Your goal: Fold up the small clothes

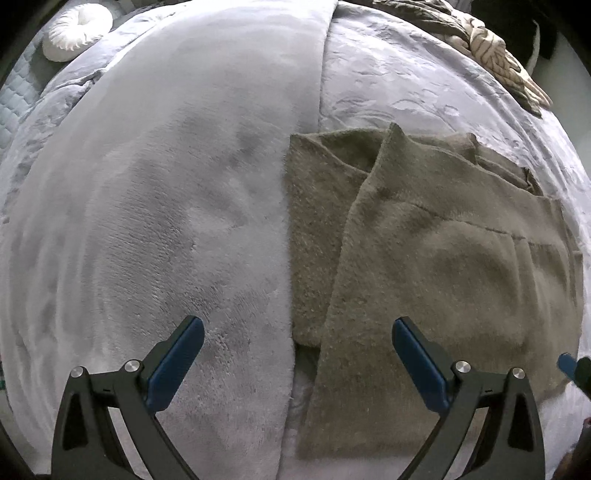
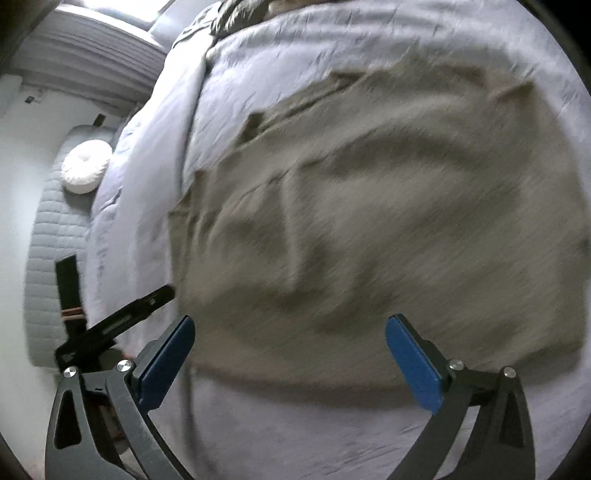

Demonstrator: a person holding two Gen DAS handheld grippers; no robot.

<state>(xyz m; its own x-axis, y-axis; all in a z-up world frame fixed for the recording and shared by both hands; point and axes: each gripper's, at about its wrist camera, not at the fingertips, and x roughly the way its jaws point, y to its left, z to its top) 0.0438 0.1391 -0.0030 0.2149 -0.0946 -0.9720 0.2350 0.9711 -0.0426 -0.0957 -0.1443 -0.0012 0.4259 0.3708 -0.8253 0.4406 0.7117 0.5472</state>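
olive garment (image 1: 424, 258) part-folded on bed (image 1: 166, 221), below striped cloth (image 1: 491, 48) | left claw (image 1: 297, 363) wide open, empty | right claw (image 2: 290, 358) wide open, empty | risk: plush blanket catches with fabric, folded flap slips

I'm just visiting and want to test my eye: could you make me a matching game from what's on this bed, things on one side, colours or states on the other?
Things:
1. garment
2. round cushion
3. blanket
4. left gripper

Descriptions:
A. white, at the far left
B. pale grey, spread over the bed
C. olive-brown, partly folded
D. open, holding nothing

Pairs: 1-C, 2-A, 3-B, 4-D
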